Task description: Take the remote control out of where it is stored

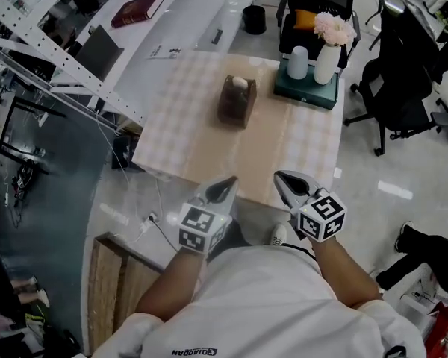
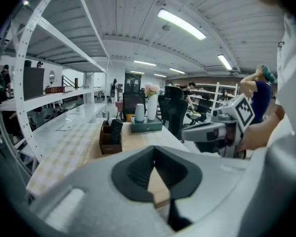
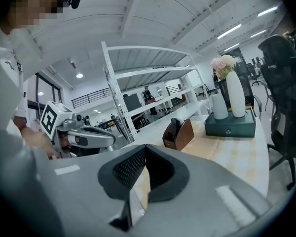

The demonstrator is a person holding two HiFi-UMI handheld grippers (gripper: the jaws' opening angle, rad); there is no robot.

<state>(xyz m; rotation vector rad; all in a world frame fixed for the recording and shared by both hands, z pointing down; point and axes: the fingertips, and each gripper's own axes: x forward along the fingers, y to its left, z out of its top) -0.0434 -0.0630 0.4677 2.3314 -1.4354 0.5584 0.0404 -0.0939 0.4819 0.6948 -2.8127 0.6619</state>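
Hovering near the front edge of the desk (image 1: 299, 151), the left hand-held gripper (image 1: 224, 189) and the right hand-held gripper (image 1: 285, 179) both have their jaws pressed together on nothing. Well ahead, mid-desk, a brown holder (image 1: 237, 104) keeps the dark remote control (image 2: 116, 131) standing upright, long axis vertical. The left one lines up more directly with it, so it looks the likelier to reach, once opened.

Person's wearing white short-sleeve tee (image 1: 269, 304) w/ black print (image 1: 194, 351) on tee's chest; grey left gripper (image 1: 228, 183) & right gripper (image 1: 282, 177) bearing b&w marker cubes (image 1: 201, 226).
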